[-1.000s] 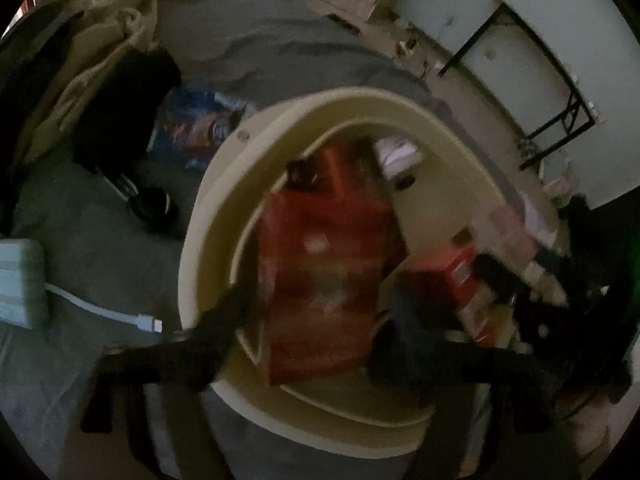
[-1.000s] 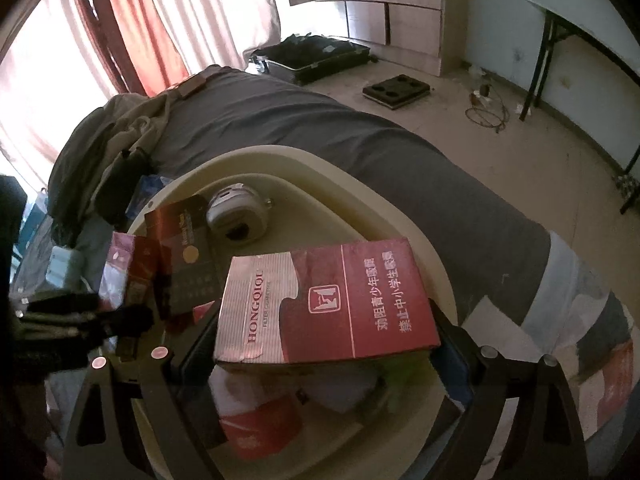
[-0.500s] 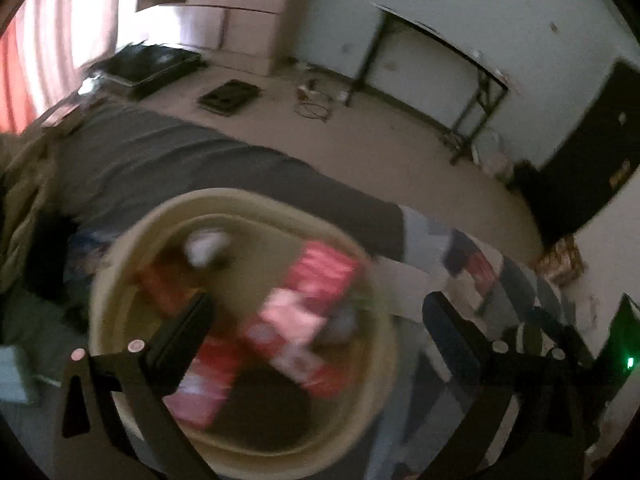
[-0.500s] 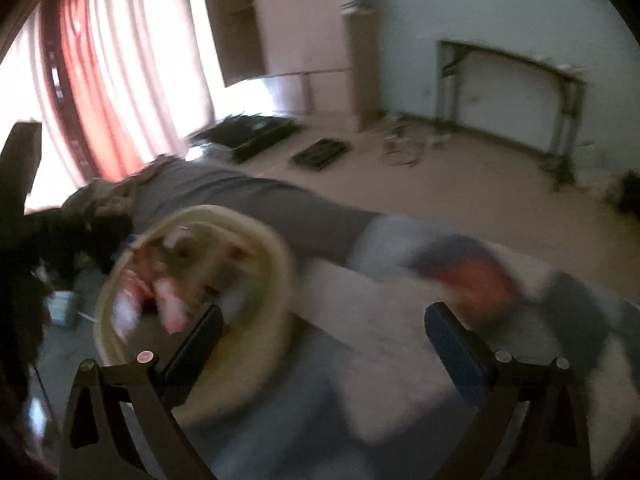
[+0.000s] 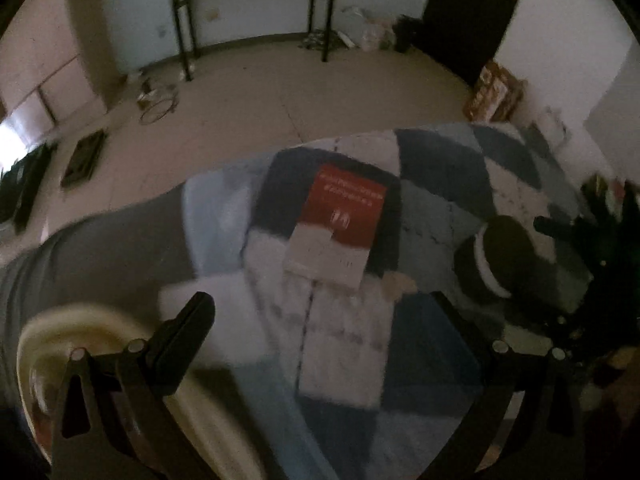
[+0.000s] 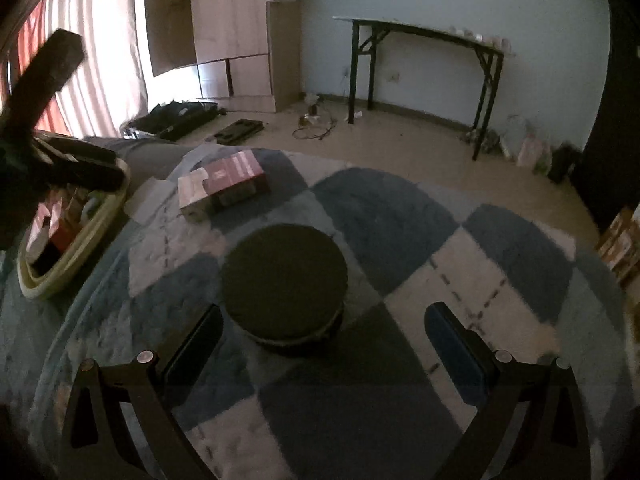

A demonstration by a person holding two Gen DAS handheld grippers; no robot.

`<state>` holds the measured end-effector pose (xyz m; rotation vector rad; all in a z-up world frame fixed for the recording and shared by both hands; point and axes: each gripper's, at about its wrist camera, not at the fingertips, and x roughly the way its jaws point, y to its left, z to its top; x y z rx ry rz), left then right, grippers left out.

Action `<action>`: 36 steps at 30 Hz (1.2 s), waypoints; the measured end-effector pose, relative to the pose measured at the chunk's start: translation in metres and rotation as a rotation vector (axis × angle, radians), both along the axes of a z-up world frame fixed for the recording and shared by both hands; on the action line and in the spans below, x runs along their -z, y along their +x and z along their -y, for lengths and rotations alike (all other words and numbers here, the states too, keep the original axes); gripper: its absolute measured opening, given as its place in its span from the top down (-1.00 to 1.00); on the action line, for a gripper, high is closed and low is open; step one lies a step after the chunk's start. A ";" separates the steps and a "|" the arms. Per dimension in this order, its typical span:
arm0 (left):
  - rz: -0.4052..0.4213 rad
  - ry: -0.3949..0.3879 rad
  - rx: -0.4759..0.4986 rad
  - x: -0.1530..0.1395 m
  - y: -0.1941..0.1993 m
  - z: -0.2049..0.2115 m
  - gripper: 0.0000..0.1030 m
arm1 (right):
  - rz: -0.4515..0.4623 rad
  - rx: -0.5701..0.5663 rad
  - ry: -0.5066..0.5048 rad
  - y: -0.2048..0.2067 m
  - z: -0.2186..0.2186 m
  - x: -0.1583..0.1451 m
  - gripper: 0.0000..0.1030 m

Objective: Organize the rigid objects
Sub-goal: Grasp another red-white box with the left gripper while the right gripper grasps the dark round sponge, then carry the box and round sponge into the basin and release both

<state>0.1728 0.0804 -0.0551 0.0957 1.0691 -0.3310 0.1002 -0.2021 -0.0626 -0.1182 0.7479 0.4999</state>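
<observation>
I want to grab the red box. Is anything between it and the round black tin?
No. In the right wrist view only bare checked blanket lies between the red box and the round black tin; they sit apart.

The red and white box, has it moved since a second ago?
Yes. The red and white box left the cream basket and now lies on the checked blanket.

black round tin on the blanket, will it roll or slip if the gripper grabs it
Lying flat on its broad base, the black round tin probably won't roll. Its curved side may slip between the flat pads. The soft checked blanket could let it tilt when pushed.
</observation>
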 end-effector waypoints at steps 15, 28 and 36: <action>0.004 0.051 -0.100 0.042 0.043 0.023 -0.31 | -0.011 -0.084 0.039 0.038 -0.015 0.022 -0.40; 0.200 -0.012 -0.284 -0.073 -0.040 -0.072 -0.11 | 0.061 -0.174 0.084 -0.001 -0.056 -0.035 -0.35; 0.183 0.034 -0.486 -0.079 -0.113 -0.201 -0.11 | 0.067 -0.362 0.109 -0.019 -0.163 -0.067 -0.35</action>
